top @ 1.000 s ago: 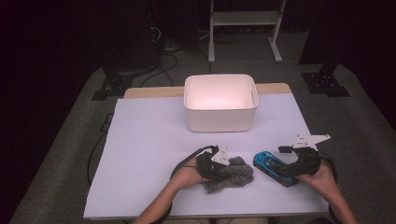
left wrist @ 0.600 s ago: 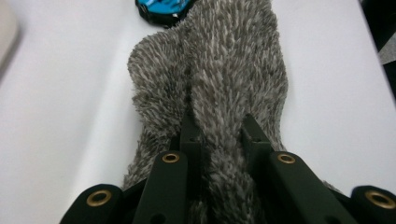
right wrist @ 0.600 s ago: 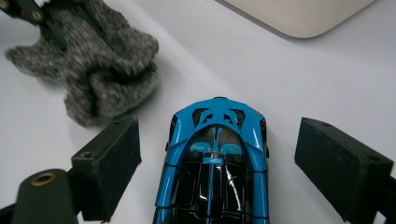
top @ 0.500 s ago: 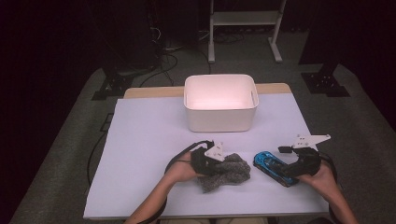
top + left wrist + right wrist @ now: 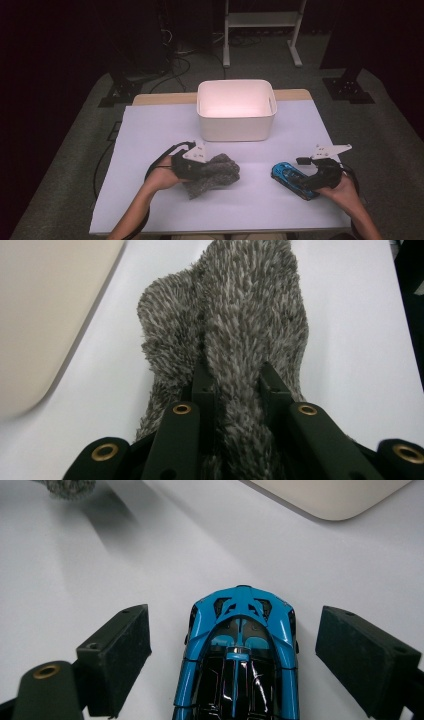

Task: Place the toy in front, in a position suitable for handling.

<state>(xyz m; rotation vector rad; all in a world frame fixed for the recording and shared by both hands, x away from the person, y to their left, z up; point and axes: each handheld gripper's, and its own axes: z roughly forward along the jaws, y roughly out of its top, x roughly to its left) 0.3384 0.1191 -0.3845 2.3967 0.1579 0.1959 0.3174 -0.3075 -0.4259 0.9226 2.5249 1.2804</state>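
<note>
A grey fuzzy cloth (image 5: 220,174) hangs just above the white table cover, left of centre, with my left gripper (image 5: 199,162) shut on one end of it. In the left gripper view the cloth (image 5: 240,320) is pinched between the two black jaws of my left gripper (image 5: 234,380) and droops away from them. A blue and black toy car (image 5: 290,177) lies on the cover at the right. My right gripper (image 5: 304,182) stands open around its rear. In the right gripper view the car (image 5: 240,645) sits between the pads (image 5: 122,652) without touching either.
A white plastic bin (image 5: 235,127) stands at the back centre of the table; its wall shows in the left gripper view (image 5: 45,305) and its corner in the right gripper view (image 5: 330,495). The white cover (image 5: 150,130) ends at dark carpet on all sides.
My left gripper has risen and moved left, carrying the grey cloth off the table. The right gripper and the car have stayed put.
</note>
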